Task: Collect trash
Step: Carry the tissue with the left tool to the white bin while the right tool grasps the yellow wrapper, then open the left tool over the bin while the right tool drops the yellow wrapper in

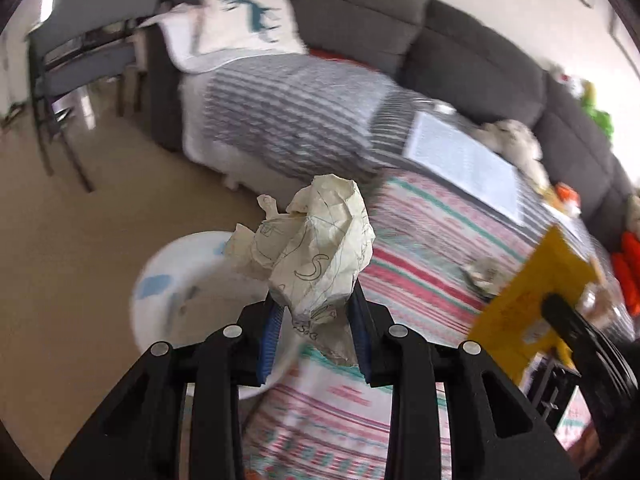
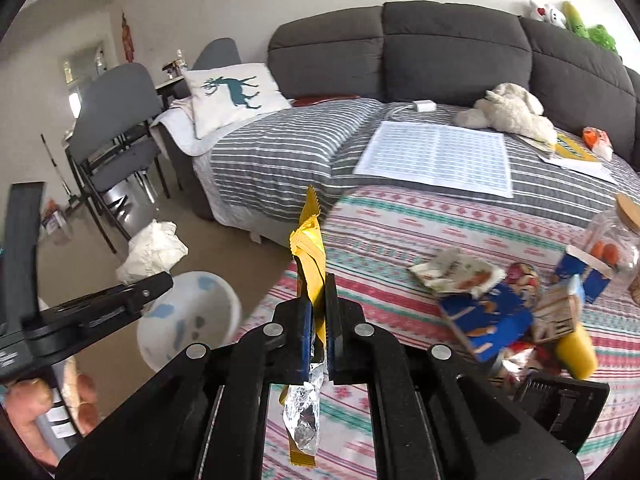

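- The crumpled paper (image 1: 316,248) in the left tongs (image 1: 314,312) is matt, creased and cream, with pen lines on it.
- The yellow wrapper (image 2: 310,248) in the right tongs (image 2: 318,308) is glossy outside, with shiny silver foil inside.
- Both tongs are matt black plastic with metal rivets and ribbed blue pads (image 1: 269,332).
- The bin (image 2: 192,320) looks like smooth, slightly glossy white plastic.
- The patterned blanket (image 2: 400,232) and striped cover (image 2: 276,156) are soft woven cloth.
- The sofa (image 2: 448,52) is coarse grey fabric.
- The plush toy (image 2: 508,112) is fluffy.
- The jar (image 2: 612,240) is clear and glossy, with a wooden lid.
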`<action>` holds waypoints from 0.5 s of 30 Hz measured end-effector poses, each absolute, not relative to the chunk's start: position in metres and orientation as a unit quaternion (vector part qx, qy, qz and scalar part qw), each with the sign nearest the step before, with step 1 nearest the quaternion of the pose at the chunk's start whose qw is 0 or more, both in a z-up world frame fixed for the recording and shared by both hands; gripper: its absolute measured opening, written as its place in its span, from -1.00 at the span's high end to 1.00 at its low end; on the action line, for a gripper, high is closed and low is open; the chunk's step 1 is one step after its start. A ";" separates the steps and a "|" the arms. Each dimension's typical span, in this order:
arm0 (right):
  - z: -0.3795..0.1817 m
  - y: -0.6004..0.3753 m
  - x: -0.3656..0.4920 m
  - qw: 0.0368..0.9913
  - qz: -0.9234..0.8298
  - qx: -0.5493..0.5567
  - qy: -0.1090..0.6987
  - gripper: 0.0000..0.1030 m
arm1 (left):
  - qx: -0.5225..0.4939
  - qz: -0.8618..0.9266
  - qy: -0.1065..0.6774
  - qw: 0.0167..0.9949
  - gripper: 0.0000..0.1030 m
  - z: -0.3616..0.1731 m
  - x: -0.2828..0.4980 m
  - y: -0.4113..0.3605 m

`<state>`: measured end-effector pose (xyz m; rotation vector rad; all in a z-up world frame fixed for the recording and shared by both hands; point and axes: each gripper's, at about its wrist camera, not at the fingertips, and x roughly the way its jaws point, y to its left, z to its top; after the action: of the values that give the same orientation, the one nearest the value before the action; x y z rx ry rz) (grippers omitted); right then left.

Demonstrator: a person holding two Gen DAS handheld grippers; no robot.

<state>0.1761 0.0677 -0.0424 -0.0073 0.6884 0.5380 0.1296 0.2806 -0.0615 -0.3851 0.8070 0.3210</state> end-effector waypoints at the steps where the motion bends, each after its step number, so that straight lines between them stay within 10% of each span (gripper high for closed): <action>1: -0.043 0.073 0.176 0.905 0.265 -0.002 0.333 0.91 | -0.186 0.175 0.392 0.884 0.35 -0.064 0.130 0.288; 5: -0.044 0.094 0.172 0.900 0.281 -0.003 0.332 0.91 | -0.181 0.242 0.410 0.860 0.15 -0.075 0.133 0.311; 8: -0.044 0.110 0.171 0.898 0.291 -0.006 0.331 0.91 | -0.192 0.263 0.419 0.848 -0.35 -0.080 0.131 0.322; 15: -0.048 0.141 0.171 0.891 0.307 -0.013 0.334 0.91 | -0.249 0.268 0.366 0.856 -0.60 -0.059 0.101 0.346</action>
<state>0.1708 0.1414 -0.0478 -0.0268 0.6937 0.6375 0.1010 0.3461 -0.0587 -0.5243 0.7688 0.5637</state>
